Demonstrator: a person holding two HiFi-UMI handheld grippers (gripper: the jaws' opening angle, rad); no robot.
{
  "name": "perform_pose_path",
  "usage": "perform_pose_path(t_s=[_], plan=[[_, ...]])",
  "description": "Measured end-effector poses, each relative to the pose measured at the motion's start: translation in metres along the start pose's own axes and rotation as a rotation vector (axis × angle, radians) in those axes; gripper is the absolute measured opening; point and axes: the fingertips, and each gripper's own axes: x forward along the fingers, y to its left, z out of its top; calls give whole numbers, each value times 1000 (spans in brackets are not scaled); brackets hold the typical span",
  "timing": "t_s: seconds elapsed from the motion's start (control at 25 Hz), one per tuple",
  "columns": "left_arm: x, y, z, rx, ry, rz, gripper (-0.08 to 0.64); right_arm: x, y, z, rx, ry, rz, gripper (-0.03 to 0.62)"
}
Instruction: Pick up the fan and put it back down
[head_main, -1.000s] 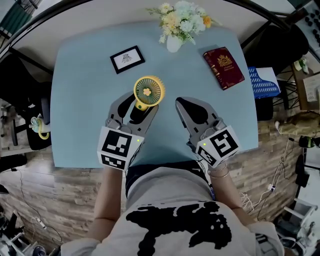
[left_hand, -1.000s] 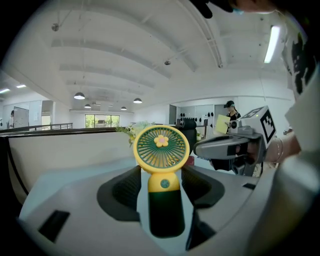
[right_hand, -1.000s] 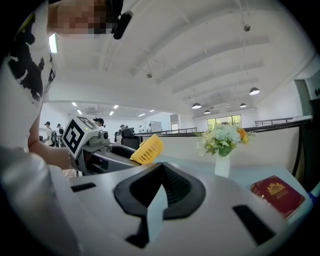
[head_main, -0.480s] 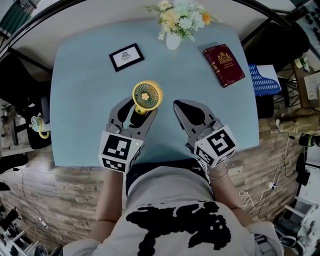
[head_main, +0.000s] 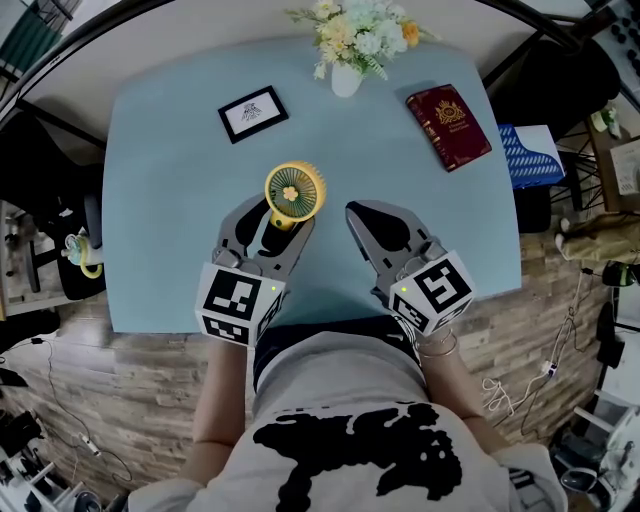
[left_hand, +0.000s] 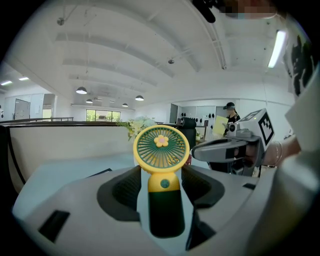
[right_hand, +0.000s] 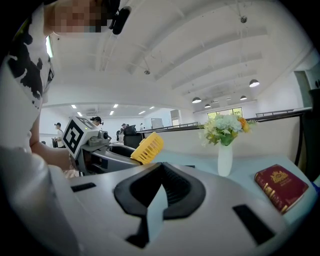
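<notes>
We are gripping the handheld fan (left_hand: 161, 147) by its dark green handle (left_hand: 163, 210) in the clenched left tool (left_hand: 161, 175), over the middle of the surface (head_main: 170, 200). It is looking light, stiff plastic, and the grille is probably fragile. The right tool (right_hand: 161, 167) is resting closed and empty.

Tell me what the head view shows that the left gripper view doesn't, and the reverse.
Only the head view: the wooden floor, the marker cube on the left hand-held gripper, and the full outline of the table. Only the left gripper view: the ceiling lamps and a person standing far behind. Both: the yellow fan, the flowers and the right hand-held gripper.
</notes>
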Motion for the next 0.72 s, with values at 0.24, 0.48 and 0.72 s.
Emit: perform_pose_path(t_s=[0.24,0.48,0.72], plan=[[2,0,-1,6,11,-15,264,1,-1,-2,4,3,-1,5],[3,5,-3,14,25,-13,264,2,-3,-3,9,4,-7,5],[6,8,3,33,17,-18,264,1,-8,-3,16,1,-25,5]])
